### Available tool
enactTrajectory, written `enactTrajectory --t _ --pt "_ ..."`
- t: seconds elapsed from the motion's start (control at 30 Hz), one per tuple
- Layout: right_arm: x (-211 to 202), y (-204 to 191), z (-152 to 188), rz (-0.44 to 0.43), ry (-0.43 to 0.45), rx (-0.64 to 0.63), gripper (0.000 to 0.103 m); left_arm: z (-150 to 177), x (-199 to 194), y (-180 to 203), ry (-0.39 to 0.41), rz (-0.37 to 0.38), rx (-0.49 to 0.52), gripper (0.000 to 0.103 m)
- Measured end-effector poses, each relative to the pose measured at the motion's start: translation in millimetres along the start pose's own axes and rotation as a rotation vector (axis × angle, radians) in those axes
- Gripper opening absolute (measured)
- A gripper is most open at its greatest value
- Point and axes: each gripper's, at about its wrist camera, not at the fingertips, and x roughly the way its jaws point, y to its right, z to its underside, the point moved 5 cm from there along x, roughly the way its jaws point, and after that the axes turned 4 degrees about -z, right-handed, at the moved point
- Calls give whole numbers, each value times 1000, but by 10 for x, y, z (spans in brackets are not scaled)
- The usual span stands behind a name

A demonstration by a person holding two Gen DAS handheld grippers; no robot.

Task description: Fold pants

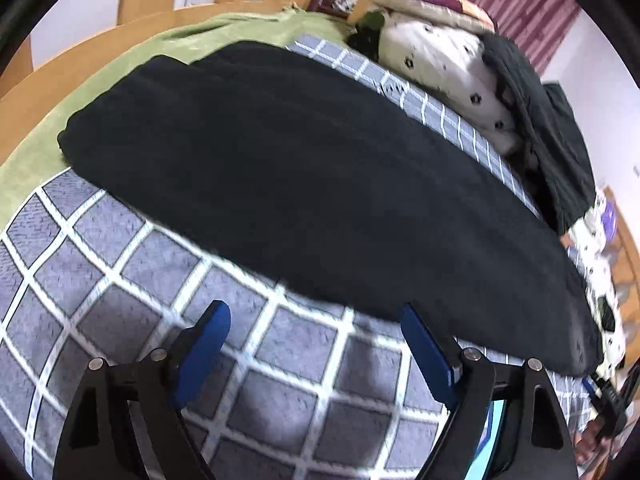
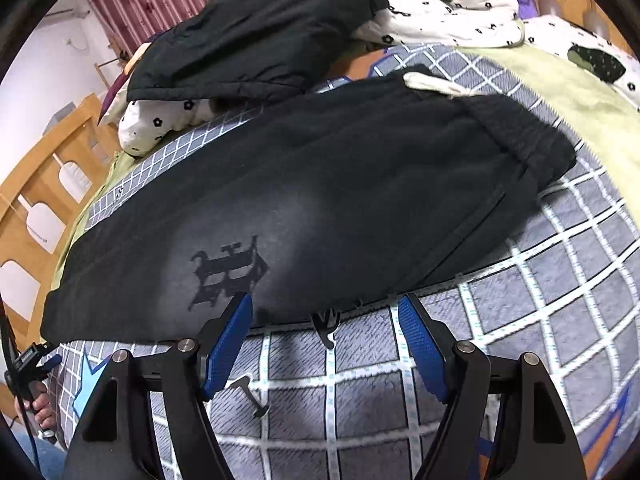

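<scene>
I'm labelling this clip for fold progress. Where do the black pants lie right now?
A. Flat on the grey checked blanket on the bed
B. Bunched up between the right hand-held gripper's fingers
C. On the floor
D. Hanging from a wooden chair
A: the black pants lie spread flat on the grey checked blanket, and neither open hand-held gripper holds them.

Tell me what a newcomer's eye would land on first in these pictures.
The black pants dominate, stretched across the grey checked blanket in the middle of both views, with a dark printed emblem near their front edge. In front, the right gripper and left gripper stand open with blue fingers, nothing between them. Behind lies a heap of dark clothes on flowered bedding.
</scene>
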Motion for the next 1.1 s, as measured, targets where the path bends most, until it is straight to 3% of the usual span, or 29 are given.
enactTrajectory --t 0.1,0.27,0.33,0.37,0.43,0.5,0.6,0.87,1.1 --pt "93 10 15 -42 23 39 75 -106 40 -34 5 17 -27 84" --pt "253 21 -86 -68 35 98 75 -258 122 -165 13 10 -95 69" --pt "305 15 -123 -48 36 103 64 -293 135 -213 22 8 -138 59" --pt "309 20 -141 -38 39 100 53 -301 135 -230 24 -2 -143 54" --pt "304 13 -161 -28 39 101 41 -310 123 -256 20 -43 -141 33" --pt "269 3 -194 -41 46 111 31 -330 86 -256 25 -76 -124 21" --pt "170 -74 -302 -51 66 76 22 -423 -28 -182 55 -74 -93 13" --pt "-97 -371 -786 -87 162 8 19 -960 -449 245 201 -43 9 11" --pt "48 -465 -1371 -137 204 9 19 -1593 -269 552 327 -83 50 11"
